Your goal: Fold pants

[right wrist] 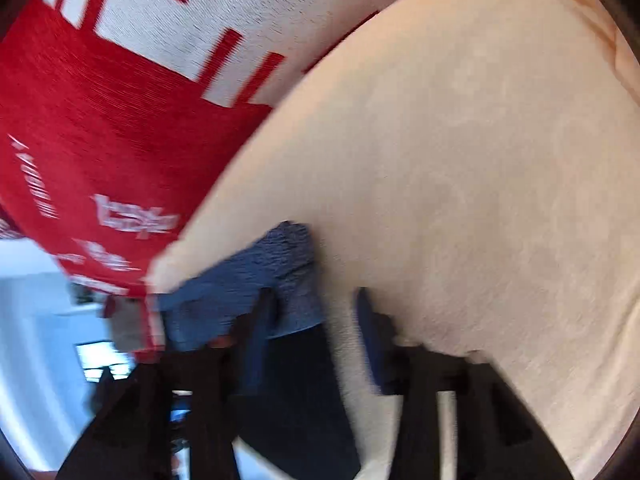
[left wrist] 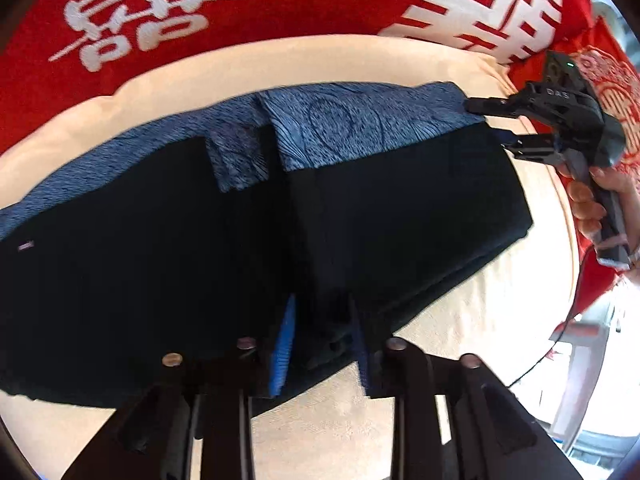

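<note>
Dark pants (left wrist: 168,280) with a blue patterned lining (left wrist: 360,128) are lying folded on the cream cloth (left wrist: 460,344), in front of the red blanket (left wrist: 256,12) with white characters. Left hand-held gripper (left wrist: 320,344) is pointing down over the near edge of the pants, jaws slightly apart, dark fabric sitting between the blue pads; grip unclear. Right hand-held gripper (left wrist: 494,126), held by a hand (left wrist: 592,208), is sitting partly open at the pants' far right corner, straddling the blue edge.
</note>
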Demonstrator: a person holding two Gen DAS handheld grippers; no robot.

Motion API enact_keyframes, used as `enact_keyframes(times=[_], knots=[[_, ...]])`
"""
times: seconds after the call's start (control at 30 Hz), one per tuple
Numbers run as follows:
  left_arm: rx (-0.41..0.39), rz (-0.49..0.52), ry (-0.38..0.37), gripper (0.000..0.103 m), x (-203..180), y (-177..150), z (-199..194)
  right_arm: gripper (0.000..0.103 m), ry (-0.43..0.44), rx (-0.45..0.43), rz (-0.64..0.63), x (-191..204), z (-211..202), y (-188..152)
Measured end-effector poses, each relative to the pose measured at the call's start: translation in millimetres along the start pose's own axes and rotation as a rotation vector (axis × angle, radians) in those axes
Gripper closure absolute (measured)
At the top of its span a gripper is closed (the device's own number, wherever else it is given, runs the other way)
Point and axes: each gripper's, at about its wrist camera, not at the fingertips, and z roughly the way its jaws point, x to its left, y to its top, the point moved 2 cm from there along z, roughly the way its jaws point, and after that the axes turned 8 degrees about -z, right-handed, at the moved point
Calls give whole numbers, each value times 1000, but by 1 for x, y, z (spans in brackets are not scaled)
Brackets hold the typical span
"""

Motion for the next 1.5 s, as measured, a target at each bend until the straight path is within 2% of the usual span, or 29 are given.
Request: enact_keyframes(times=[0.07, 0.13, 0.27, 0.3, 0.33, 0.43, 0.6, 0.7, 0.8, 0.93, 1.0, 1.03, 1.07, 1.1, 1.17, 1.23, 1.37, 1.5], knots=[[-22, -5, 7, 72, 1, 0, -8, 51, -64, -39, -43, 11, -10, -6], [-32, -8, 15, 72, 5, -1, -15, 51, -146, -82, -149, 35, -27, -20], [-39, -49, 14, 69, 15, -1, -21, 51, -194, -81, -410, 94, -38, -70], [-42, -56, 25, 53, 18, -1, -20, 51, -195, -50, -490, 112, -31, -87], [-56, -72, 55, 43, 23, -1, -20, 51, -197, -27, -542, 123, -21, -101], [-73, -106, 52, 43, 31, -2, -20, 51, -231, 25, -735, 154, 8, -132], [-83, -148, 96, 43, 52, -7, -23, 51, -312, 40, -1005, 197, 53, -159], [-82, -180, 96, 43, 63, -11, -24, 51, -383, 40, -1118, 209, 66, -166], [-82, -197, 93, 43, 68, -18, -27, 51, -413, 63, -1200, 213, 74, -172], [-97, -209, 85, 43, 70, -20, -28, 51, -481, 61, -1235, 211, 78, -174], [-99, -219, 83, 43, 70, -19, -27, 52, -517, 95, -1240, 209, 88, -171], [-97, -225, 88, 43, 71, -19, -26, 57, -507, 147, -1224, 206, 97, -169], [-95, -229, 94, 43, 72, -19, -26, 77, -465, 181, -1195, 206, 100, -166], [-93, -234, 100, 43, 74, -19, -27, 86, -416, 205, -1141, 209, 98, -159], [-105, -239, 98, 43, 76, -19, -33, 95, -343, 214, -1056, 211, 87, -148], [-104, -242, 109, 43, 79, -19, -36, 95, -258, 237, -959, 208, 79, -143], [-104, -255, 139, 43, 82, -14, -35, 94, -239, 268, -884, 194, 93, -147], [-136, -243, 124, 43, 72, -4, -42, 91, -152, 238, -756, 184, 79, -139]])
